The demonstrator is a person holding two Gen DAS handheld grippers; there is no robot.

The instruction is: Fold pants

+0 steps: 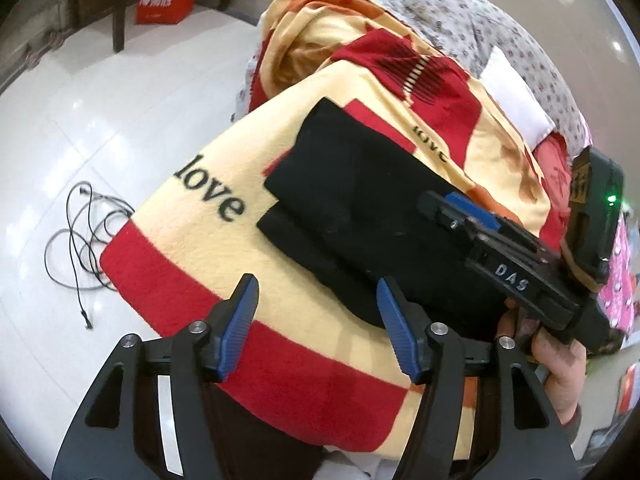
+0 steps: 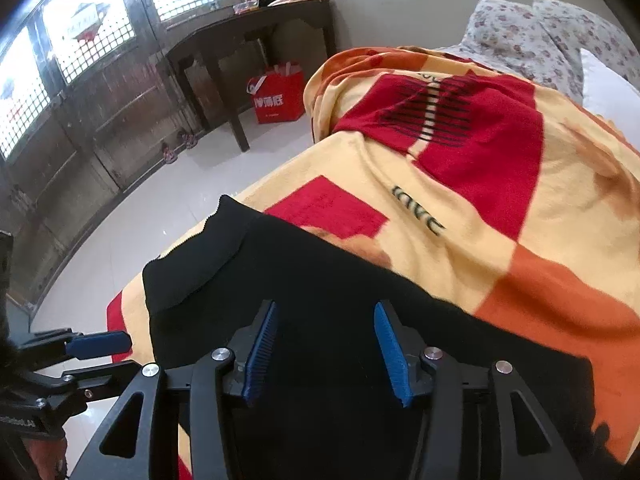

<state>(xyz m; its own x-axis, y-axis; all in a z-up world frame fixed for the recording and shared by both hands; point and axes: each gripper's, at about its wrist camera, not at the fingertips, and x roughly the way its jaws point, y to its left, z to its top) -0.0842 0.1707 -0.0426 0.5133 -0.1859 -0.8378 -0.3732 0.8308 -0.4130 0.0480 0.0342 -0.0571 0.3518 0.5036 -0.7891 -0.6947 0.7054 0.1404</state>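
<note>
pants (image 1: 352, 200) folded on blanket (image 1: 192, 240) | both fingers wide, empty | cable (image 1: 80, 240) apparently on floor

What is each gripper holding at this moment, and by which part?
Nothing is held. The left gripper and the right gripper both stand open, with no cloth between their blue pads, above the folded black fabric pants.
</note>
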